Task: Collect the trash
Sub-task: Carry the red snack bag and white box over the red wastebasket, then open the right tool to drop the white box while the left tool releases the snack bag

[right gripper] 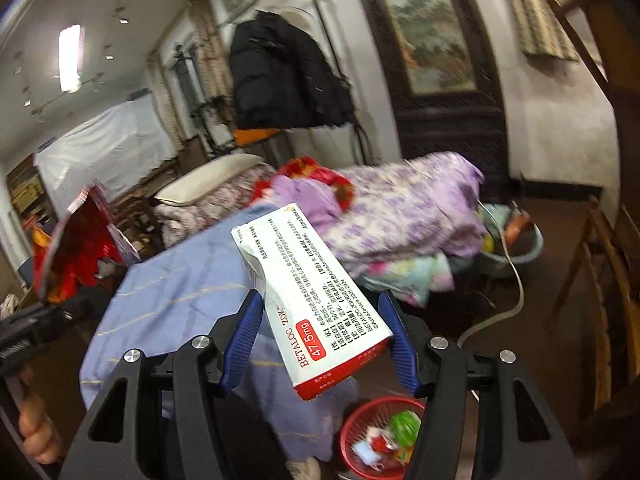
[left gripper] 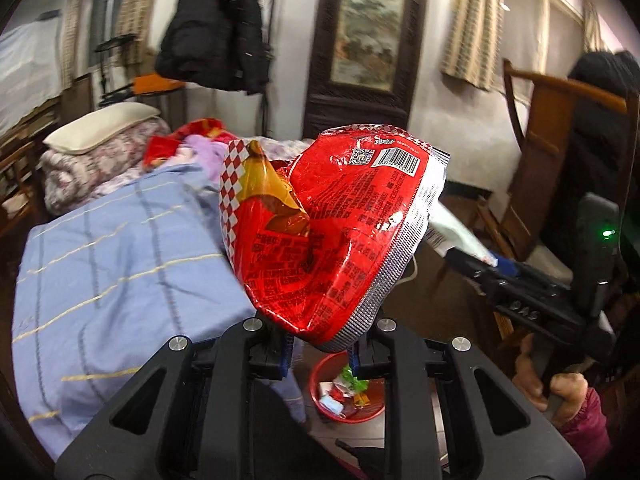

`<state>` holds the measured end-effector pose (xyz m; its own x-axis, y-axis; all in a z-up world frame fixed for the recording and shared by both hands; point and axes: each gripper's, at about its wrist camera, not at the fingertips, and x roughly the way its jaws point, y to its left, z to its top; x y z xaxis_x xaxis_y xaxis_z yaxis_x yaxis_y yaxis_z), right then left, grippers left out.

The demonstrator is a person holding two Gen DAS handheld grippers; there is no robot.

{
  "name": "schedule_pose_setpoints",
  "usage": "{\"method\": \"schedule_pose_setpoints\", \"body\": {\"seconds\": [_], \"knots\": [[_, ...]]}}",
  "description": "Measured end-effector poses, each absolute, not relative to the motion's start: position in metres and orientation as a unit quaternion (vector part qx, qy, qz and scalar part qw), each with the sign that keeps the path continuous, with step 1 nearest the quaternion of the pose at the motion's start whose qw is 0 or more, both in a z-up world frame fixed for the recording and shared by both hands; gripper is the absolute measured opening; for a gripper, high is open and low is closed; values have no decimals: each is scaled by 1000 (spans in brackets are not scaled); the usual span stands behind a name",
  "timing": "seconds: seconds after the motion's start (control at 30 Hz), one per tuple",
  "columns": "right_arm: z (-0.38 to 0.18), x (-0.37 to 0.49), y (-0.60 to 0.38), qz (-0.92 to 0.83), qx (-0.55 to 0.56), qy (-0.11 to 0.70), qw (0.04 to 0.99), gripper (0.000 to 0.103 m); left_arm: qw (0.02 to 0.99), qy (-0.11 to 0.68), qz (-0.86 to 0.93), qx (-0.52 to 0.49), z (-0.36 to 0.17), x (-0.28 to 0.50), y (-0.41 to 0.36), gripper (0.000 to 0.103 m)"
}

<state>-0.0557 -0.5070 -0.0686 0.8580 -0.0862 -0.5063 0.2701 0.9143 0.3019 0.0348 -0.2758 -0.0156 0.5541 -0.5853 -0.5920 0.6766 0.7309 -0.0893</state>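
My left gripper (left gripper: 320,354) is shut on the bottom corner of a crumpled red snack bag (left gripper: 332,232), which stands up in front of the camera. My right gripper (right gripper: 320,344) is shut on a white and red medicine box (right gripper: 312,300), held tilted between the blue pads (right gripper: 240,344). A red trash basket (left gripper: 372,412) with several wrappers in it sits on the floor below both grippers, and shows low in the right wrist view as the basket (right gripper: 352,424). In the left wrist view the right gripper (left gripper: 472,258) with the box (left gripper: 456,236) is at the right. The snack bag (right gripper: 76,248) shows at the left of the right wrist view.
A bed with a blue blanket (left gripper: 112,256) and a purple quilt (right gripper: 400,208) lies to the left and behind. A wooden chair (left gripper: 552,152) stands at the right. A black coat (left gripper: 216,28) hangs at the back wall. A basin (right gripper: 516,248) and a cable (right gripper: 516,288) lie on the floor.
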Motion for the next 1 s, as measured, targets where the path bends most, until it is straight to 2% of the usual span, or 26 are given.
{"method": "schedule_pose_setpoints", "body": {"seconds": [0.3, 0.87, 0.93, 1.0], "knots": [[-159, -54, -558, -125, 238, 320, 908, 59, 833, 361, -404, 111, -68, 45, -353, 22], [-325, -19, -562, -126, 286, 459, 832, 59, 806, 422, -395, 130, -138, 77, -373, 22], [-347, -12, -563, -126, 291, 474, 822, 63, 799, 433, -395, 133, -148, 80, -375, 22], [-380, -3, -565, -135, 303, 507, 795, 71, 792, 446, -394, 137, -158, 82, -380, 22]]}}
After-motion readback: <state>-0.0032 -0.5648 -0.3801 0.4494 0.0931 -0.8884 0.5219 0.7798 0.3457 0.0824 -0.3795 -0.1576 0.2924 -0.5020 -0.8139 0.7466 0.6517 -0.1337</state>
